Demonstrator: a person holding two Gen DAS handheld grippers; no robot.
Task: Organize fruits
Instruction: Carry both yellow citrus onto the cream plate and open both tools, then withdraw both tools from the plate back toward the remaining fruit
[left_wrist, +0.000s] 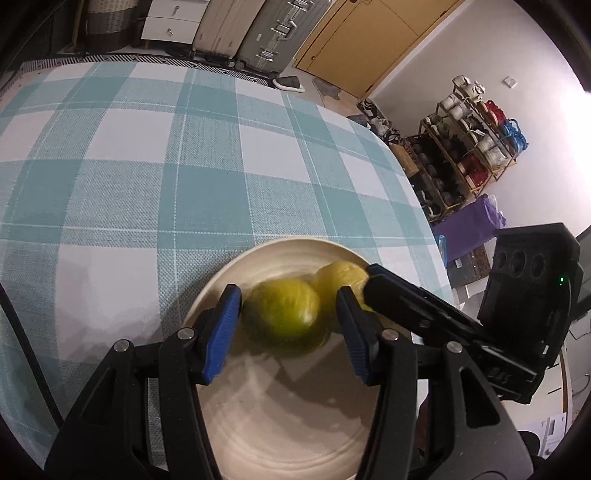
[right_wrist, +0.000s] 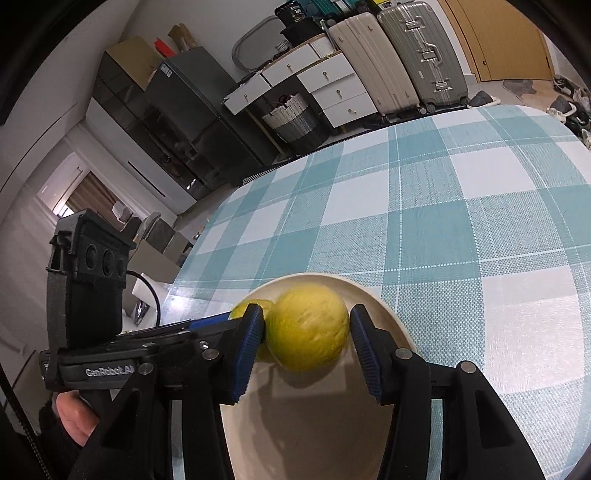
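Observation:
A cream plate (left_wrist: 258, 424) lies near the edge of the checked table and carries two round fruits. In the left wrist view a green fruit (left_wrist: 282, 315) rests on the plate between the blue pads of my left gripper (left_wrist: 288, 295); a gap shows at the right pad, so the pads do not press on it. The yellow fruit (right_wrist: 308, 326) sits on the plate (right_wrist: 388, 314) between the pads of my right gripper (right_wrist: 306, 314), with a thin gap at the right pad. It touches the green fruit (right_wrist: 242, 308), which the left finger mostly hides. Both grippers are open.
The teal and white checked tablecloth (left_wrist: 147, 166) stretches beyond the plate. Its edge (left_wrist: 417, 206) runs close to the plate. Suitcases (right_wrist: 417, 55), white drawers (right_wrist: 325, 85) and a shoe rack (left_wrist: 469, 147) stand on the floor around the table. A hand (right_wrist: 74, 417) holds the left gripper's handle.

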